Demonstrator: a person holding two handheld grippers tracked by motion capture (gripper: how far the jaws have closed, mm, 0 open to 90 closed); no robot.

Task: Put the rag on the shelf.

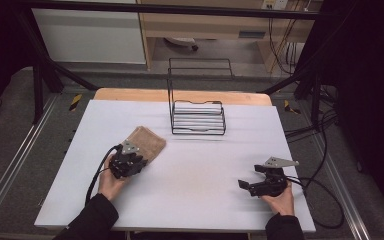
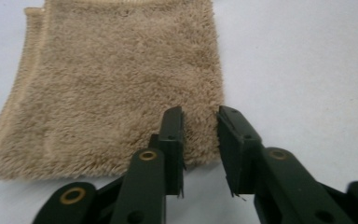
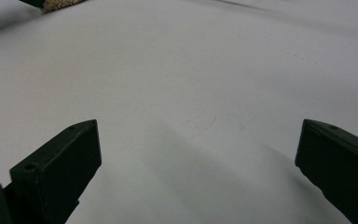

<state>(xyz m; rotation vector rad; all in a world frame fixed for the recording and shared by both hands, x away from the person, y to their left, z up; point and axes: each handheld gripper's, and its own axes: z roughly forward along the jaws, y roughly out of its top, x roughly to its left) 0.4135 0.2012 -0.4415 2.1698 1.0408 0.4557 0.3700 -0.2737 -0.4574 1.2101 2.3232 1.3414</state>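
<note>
One folded tan towel [image 2: 107,79] on counter [image 1: 195,165]: soft, light, floppy, grippy pile. Left gripper [image 2: 200,140] fingers straddle near corner, not yet clamped; best pinch there. Right gripper [image 3: 196,154] fingers spread, empty.

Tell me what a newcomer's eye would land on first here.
The folded tan towel on the left of the white table, with the left gripper straddling its near corner, jaws narrowly apart. Next, the black wire rack at the far middle, and the right gripper wide open over bare table.
</note>
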